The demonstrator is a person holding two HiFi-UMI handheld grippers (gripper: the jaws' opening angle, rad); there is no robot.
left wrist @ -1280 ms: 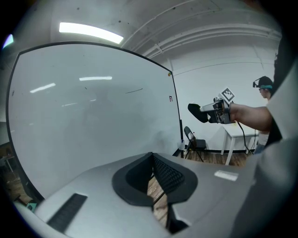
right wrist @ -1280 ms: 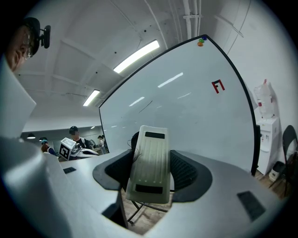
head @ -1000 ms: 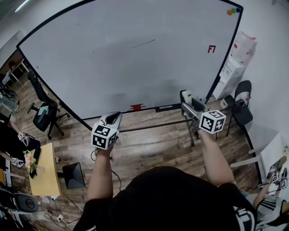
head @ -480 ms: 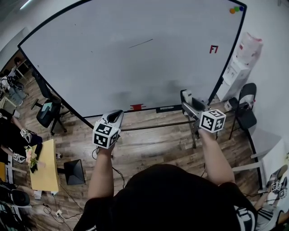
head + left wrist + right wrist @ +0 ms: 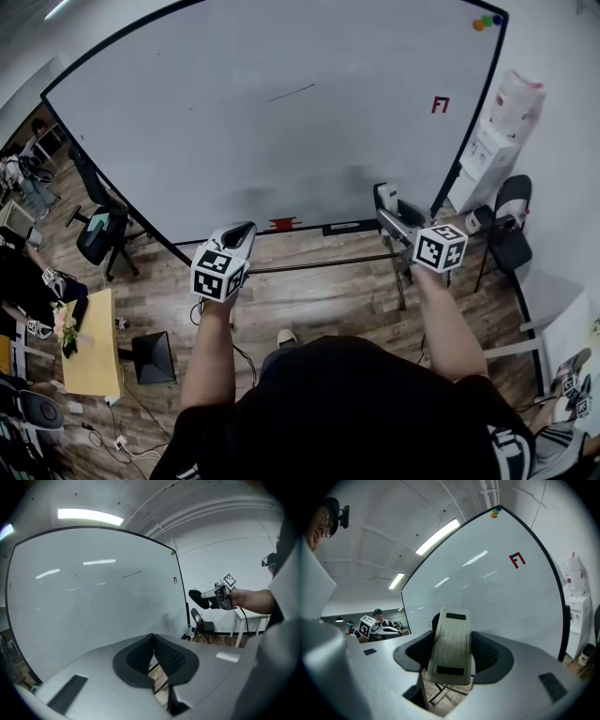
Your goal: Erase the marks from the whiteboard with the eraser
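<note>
The whiteboard point(image 5: 281, 122) fills most of what you face, a wide white surface in a dark frame standing on a wooden floor point(image 5: 319, 300). To your left sit a black office chair point(image 5: 97, 234) and, nearer you, a small yellow bench point(image 5: 94, 366). To your right a white water dispenser point(image 5: 489, 141) stands against the wall with a dark chair point(image 5: 503, 220) in front of it. Your left gripper point(image 5: 242, 231) is held out low before the board's lower edge, its jaws drawn together with nothing between them. Your right gripper point(image 5: 386, 208) is out at about the same height towards the board's right side. Its jaws are clamped on the eraser point(image 5: 450, 648), a pale ribbed block that stands upright between the pads, clear of the board surface. On the board itself, a red mark point(image 5: 440, 104) shows near the right edge and a thin dark stroke point(image 5: 292, 92) slants across the upper middle. Small coloured magnets point(image 5: 486, 21) cluster at the top right corner, and a small red item point(image 5: 284, 223) sits at the bottom edge.
</note>
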